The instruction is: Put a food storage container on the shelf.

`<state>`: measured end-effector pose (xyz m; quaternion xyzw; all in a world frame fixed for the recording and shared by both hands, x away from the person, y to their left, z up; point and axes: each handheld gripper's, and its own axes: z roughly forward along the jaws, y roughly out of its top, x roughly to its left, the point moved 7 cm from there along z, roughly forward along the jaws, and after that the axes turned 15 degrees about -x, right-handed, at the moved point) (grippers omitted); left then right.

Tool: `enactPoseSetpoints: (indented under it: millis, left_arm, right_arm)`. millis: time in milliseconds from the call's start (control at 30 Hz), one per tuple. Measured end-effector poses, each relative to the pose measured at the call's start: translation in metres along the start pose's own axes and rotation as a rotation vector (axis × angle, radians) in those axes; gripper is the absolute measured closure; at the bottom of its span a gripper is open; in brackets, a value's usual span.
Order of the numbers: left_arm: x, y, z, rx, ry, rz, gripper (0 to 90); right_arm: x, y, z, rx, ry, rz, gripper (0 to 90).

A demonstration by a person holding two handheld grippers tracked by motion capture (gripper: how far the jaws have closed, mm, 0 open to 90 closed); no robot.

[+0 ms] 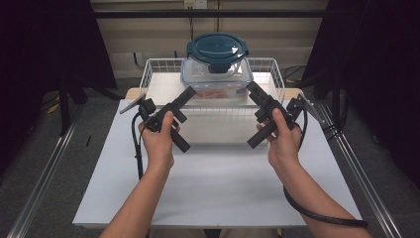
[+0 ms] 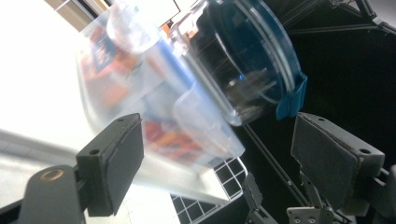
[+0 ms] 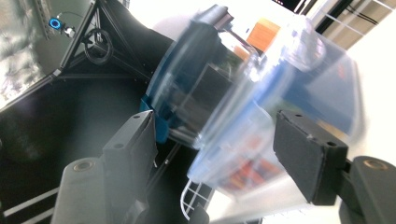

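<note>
A round clear container with a dark teal lid [image 1: 218,47] stands on top of a clear rectangular box [image 1: 218,83] that holds orange-red contents. Both rest on a white board inside a white wire basket [image 1: 148,69]. My left gripper [image 1: 187,95] points at the box's left front corner, and my right gripper [image 1: 252,89] points at its right front corner. In the left gripper view my jaws [image 2: 224,154] stand open with the blurred stack [image 2: 187,93] just ahead. In the right gripper view my jaws [image 3: 219,149] are also open before the stack [image 3: 243,102]. Neither pair of pads presses on anything.
The basket sits at the far end of a white tabletop [image 1: 218,188] with metal rails [image 1: 346,153] along its sides. Dark curtains flank the table. Cables trail from both grippers, and part of the right gripper [image 2: 254,200] appears low in the left gripper view.
</note>
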<state>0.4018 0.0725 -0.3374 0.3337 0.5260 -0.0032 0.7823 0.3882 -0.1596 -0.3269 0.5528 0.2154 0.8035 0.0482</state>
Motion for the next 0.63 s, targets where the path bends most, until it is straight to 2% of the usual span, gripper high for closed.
enactPoseSetpoints:
  millis: [67, 100, 167, 300, 367, 400, 500, 633]
  left_arm:
    - [0.004, -0.005, -0.005, 0.008, 0.001, 0.007, 16.7]
    - [0.006, -0.007, -0.007, 0.017, 0.0, 0.021, 16.7]
    - [0.009, -0.011, -0.011, 0.01, 0.005, 0.013, 16.1]
    - [0.02, -0.022, -0.021, 0.047, 0.015, 0.009, 15.6]
    - [0.024, -0.025, -0.024, 0.045, 0.02, -0.001, 15.1]
    - [0.027, -0.027, -0.026, 0.058, 0.02, 0.016, 15.1]
    - [0.032, -0.03, -0.03, 0.052, 0.027, 0.003, 14.5]
    - [0.04, -0.031, -0.036, 0.061, 0.032, 0.033, 14.1]
  right_arm:
    - [-0.004, -0.003, -0.004, 0.003, -0.002, 0.012, 29.4]
    - [-0.008, -0.005, -0.008, 0.014, -0.003, 0.004, 29.2]
    - [-0.013, -0.009, -0.012, 0.023, -0.007, 0.0, 29.0]
    - [-0.023, -0.016, -0.02, 0.037, -0.009, -0.003, 28.3]
    - [-0.028, -0.019, -0.024, 0.044, -0.008, -0.007, 27.3]
    - [-0.03, -0.02, -0.026, 0.05, -0.007, -0.013, 26.9]
    - [-0.039, -0.024, -0.032, 0.062, -0.015, -0.014, 26.3]
    - [-0.05, -0.026, -0.038, 0.072, -0.027, -0.017, 26.1]
